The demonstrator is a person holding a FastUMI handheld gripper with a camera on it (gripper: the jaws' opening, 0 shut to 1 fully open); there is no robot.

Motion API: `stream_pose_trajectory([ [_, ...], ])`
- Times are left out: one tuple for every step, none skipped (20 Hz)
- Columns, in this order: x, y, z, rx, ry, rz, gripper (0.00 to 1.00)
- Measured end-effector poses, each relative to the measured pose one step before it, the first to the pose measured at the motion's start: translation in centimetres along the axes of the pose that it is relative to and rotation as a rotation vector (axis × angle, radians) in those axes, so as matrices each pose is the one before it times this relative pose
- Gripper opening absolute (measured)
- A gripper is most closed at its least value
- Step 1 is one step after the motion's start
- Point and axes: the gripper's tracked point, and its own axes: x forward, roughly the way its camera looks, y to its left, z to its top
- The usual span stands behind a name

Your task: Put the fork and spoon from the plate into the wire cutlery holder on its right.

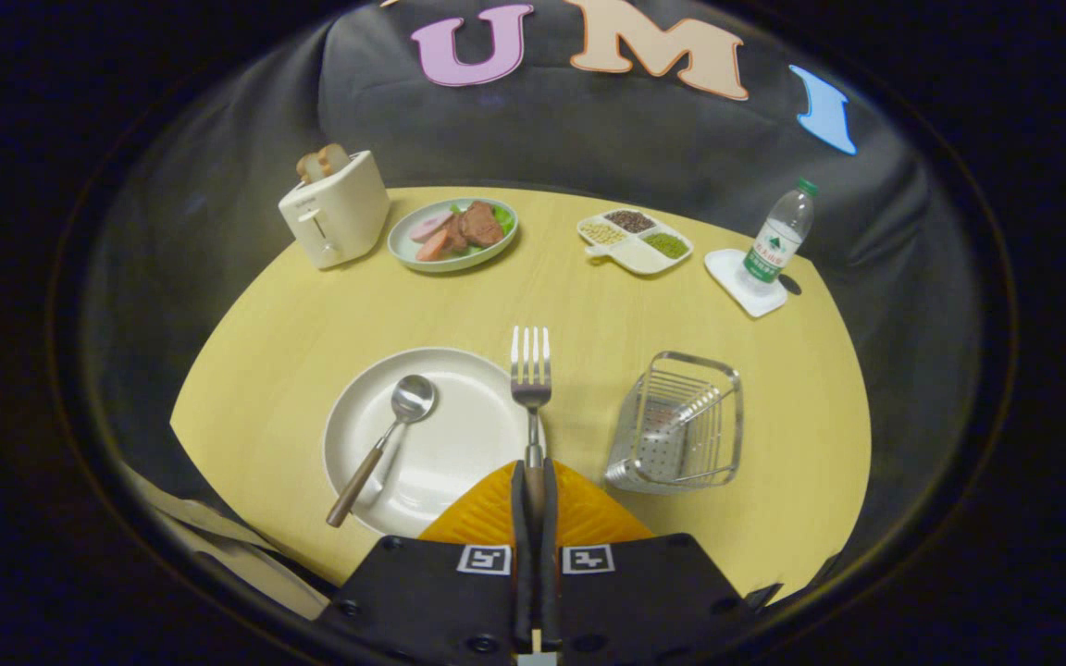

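So your gripper (pixel 533 481) is clenched on the fork (pixel 530 370), held over the plate (pixel 440 444) rim, while 1 spoon (pixel 394 425) lies on it at 10 o'clock and the wire cutlery holder (pixel 681 421) waits empty at 2 o'clock.

The round light-wood table (pixel 588 296) is evenly lit from above, while the dark cloth wall behind it is left dim. Soft, short shadows are cast beside the white round plate (pixel 459 444). Small glints are seen on the steel fork (pixel 530 379) clamped between the gripper (pixel 533 481) fingers. Strong fisheye bending is seen at the table's edge, and sharpness is lost away from the plate.
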Motion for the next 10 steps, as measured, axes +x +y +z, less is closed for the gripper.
stream_pose_trajectory([
  [-0.317, -0.806, 0.336, 0.00564, 0.00114, -0.00435, 0.06],
  [-0.295, -0.795, 0.188, 0.00384, 0.00107, -0.00711, 0.06],
  [-0.279, -0.914, 0.202, 0.00014, 0.00215, -0.00947, 0.06],
  [-0.154, -0.978, 0.062, -0.00187, 0.00786, -0.00995, 0.06],
  [-0.147, -0.878, 0.072, -0.00112, 0.00537, -0.00999, 0.06],
  [-0.145, -0.782, -0.194, -0.00243, 0.01346, -0.00585, 0.06],
  [-0.051, -0.732, -0.144, -0.00243, 0.01438, -0.0068, 0.06],
  [0.038, -0.692, -0.323, -0.00097, 0.01638, -0.00886, 0.06],
  [-0.021, -0.585, -0.31, 0.00235, 0.01561, -0.00697, 0.06],
  [0.127, -0.447, -0.3, 0.00636, 0.01069, -0.00573, 0.06],
])
